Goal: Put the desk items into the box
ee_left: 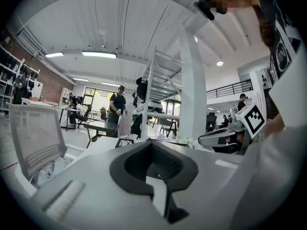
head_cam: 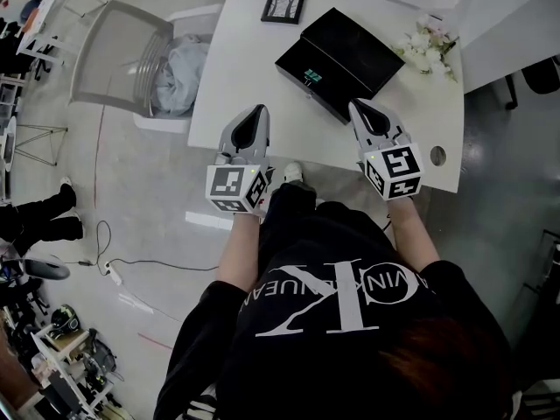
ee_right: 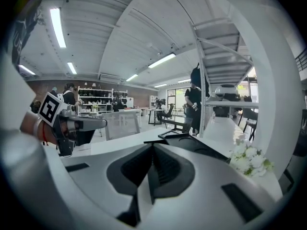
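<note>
A flat black box (head_cam: 337, 51) lies at an angle in the middle of the white table (head_cam: 245, 68); the right gripper view shows it just past the jaws as the black box (ee_right: 192, 139). A small black picture frame (head_cam: 283, 4) lies at the far edge, and a bunch of white flowers (head_cam: 429, 46) lies to the right of the box. My left gripper (head_cam: 259, 110) is over the table's near edge, left of the box, shut and empty. My right gripper (head_cam: 360, 105) is close to the box's near right corner, also shut and empty.
A grey mesh chair (head_cam: 122, 51) holding a pale bundle of cloth (head_cam: 179, 75) stands left of the table. A round cable hole (head_cam: 438, 156) sits in the table's near right corner. People and desks stand far off in the room. The flowers (ee_right: 247, 159) lie right of my right jaws.
</note>
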`<state>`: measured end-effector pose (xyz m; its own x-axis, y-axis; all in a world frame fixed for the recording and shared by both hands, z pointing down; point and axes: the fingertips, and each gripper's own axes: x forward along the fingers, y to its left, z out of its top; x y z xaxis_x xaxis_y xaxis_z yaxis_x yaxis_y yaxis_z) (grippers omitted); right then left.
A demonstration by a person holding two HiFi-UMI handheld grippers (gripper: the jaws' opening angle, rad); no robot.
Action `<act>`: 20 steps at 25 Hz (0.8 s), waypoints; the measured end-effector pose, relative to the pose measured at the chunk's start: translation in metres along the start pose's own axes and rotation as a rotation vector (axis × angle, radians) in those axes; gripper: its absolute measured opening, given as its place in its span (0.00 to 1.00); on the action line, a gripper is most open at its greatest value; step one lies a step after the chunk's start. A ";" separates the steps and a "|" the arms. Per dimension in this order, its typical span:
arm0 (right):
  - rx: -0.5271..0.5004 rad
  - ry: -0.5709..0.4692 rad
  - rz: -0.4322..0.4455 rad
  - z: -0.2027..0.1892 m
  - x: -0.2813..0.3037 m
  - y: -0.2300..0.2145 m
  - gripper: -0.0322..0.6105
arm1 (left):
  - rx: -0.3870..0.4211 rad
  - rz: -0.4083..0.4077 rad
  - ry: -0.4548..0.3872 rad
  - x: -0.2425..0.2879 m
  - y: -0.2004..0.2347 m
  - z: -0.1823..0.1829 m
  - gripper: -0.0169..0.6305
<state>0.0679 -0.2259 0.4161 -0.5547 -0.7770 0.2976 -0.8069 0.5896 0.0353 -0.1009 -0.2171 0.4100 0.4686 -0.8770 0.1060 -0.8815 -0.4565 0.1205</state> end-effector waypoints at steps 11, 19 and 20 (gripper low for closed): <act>-0.001 -0.015 0.009 -0.002 -0.015 0.010 0.08 | 0.008 0.022 -0.016 -0.018 -0.006 0.002 0.04; -0.005 -0.047 0.021 0.004 -0.021 0.018 0.08 | 0.020 0.049 -0.032 -0.030 -0.006 0.006 0.04; -0.006 -0.053 0.023 0.005 -0.022 0.019 0.08 | 0.022 0.051 -0.034 -0.031 -0.006 0.007 0.04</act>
<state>0.0637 -0.1987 0.4050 -0.5829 -0.7739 0.2476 -0.7929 0.6083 0.0345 -0.1102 -0.1880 0.3993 0.4210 -0.9037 0.0774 -0.9055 -0.4138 0.0942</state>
